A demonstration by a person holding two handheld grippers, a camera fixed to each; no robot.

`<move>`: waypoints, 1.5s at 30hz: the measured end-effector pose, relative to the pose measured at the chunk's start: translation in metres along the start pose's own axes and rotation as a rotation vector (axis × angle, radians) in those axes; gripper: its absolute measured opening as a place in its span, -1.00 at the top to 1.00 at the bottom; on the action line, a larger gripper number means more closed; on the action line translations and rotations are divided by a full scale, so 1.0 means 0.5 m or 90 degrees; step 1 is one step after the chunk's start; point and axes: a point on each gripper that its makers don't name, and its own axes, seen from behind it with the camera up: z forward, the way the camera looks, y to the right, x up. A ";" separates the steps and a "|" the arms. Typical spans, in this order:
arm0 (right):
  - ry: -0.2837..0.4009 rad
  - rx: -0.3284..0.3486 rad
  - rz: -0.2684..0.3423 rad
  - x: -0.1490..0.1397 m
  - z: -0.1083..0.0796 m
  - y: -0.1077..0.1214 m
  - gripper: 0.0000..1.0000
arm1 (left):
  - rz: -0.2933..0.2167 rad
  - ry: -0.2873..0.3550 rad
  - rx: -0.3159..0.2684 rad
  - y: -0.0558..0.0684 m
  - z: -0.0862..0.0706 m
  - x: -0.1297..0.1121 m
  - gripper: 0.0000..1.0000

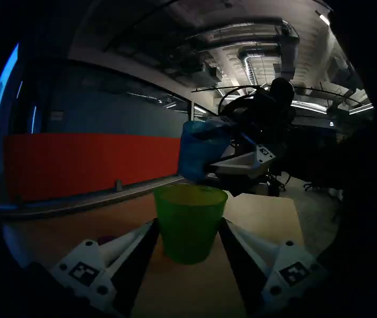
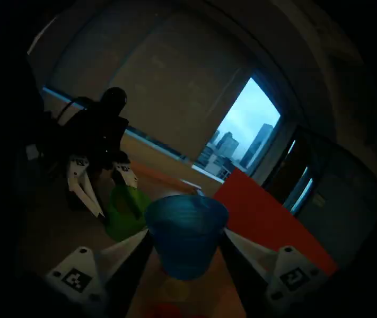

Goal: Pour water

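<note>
Left gripper (image 1: pixel 188 225) fingers clamp a green cup (image 1: pixel 191 241) at the wooden table (image 1: pixel 265 214). The right gripper (image 2: pixel 186 233) squeezes a blue cup (image 2: pixel 186 254), held just above the green rim.

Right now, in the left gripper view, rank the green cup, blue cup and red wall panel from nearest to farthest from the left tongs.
1. green cup, gripped in the left tongs, centre.
2. blue cup, just beyond it, higher up and tilted.
3. red wall panel, far off on the left.
</note>
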 end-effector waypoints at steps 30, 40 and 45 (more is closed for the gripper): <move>-0.009 -0.002 -0.151 0.045 0.052 0.018 -0.70 | 0.001 0.005 -0.005 0.009 -0.003 0.001 -0.59; -0.013 -0.002 -0.196 0.061 0.067 0.013 -0.70 | 0.001 0.008 -0.005 0.009 -0.003 0.002 -0.59; -0.017 -0.004 -0.217 0.066 0.073 0.013 -0.70 | 0.000 0.009 -0.009 0.014 -0.002 0.001 -0.59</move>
